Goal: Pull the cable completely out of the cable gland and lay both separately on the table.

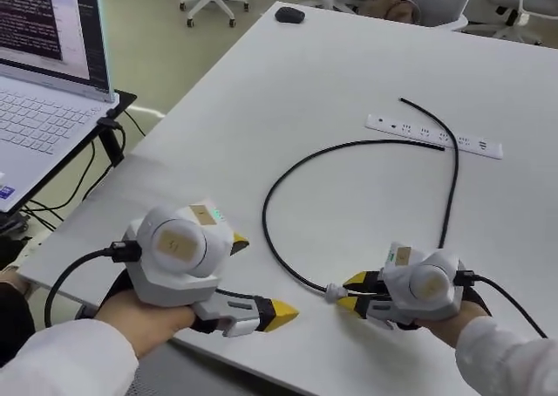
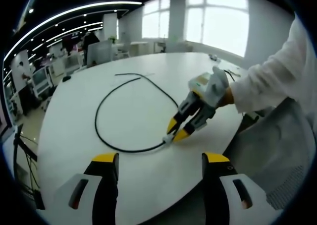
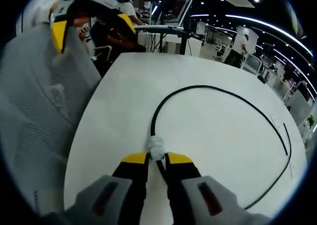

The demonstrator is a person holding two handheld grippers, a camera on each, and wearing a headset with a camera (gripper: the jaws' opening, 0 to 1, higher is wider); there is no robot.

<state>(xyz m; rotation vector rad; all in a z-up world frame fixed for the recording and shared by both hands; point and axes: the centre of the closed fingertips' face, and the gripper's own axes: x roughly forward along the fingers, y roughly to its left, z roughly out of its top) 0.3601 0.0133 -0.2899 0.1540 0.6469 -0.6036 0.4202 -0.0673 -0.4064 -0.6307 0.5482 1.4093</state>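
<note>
A long black cable (image 1: 277, 180) loops over the white table (image 1: 288, 82). A small white cable gland (image 1: 333, 291) sits on the cable near the table's front edge. My right gripper (image 1: 352, 292) is shut on the cable right behind the gland. In the right gripper view the gland (image 3: 155, 146) lies just past the yellow tips of the right gripper (image 3: 157, 159), with the cable (image 3: 198, 88) arcing away. My left gripper (image 1: 261, 276) hovers open at the front left edge, a short way from the gland and holding nothing. In the left gripper view its jaws (image 2: 161, 160) frame the gland (image 2: 167, 139).
A white power strip (image 1: 433, 135) lies at the far right, crossed by the cable. A black mouse (image 1: 289, 14) rests at the table's far edge. An open laptop (image 1: 44, 73) stands on a side stand to the left. Office chairs stand beyond the table.
</note>
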